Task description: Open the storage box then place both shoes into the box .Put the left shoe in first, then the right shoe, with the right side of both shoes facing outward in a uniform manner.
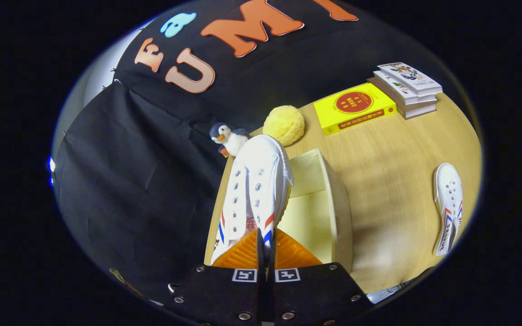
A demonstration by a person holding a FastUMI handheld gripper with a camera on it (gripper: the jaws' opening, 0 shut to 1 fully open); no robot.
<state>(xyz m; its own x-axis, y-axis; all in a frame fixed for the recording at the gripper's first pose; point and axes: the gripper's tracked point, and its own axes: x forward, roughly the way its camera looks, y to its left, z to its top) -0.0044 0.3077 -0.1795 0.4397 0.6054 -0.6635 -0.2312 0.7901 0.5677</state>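
Layout on the table (392,181): the gripper (266,242) at lower centre, its fingers closed on the rear of a shoe (256,190) that extends up the frame above the open storage box (320,213) — the box lies just right of that shoe. Second shoe (449,206) at far right, well apart. Above the box: a round sponge-like ball (283,124), with a toy penguin (228,138) to its left. Upper right: one book (354,107), then a stack of books (408,88) to its right.
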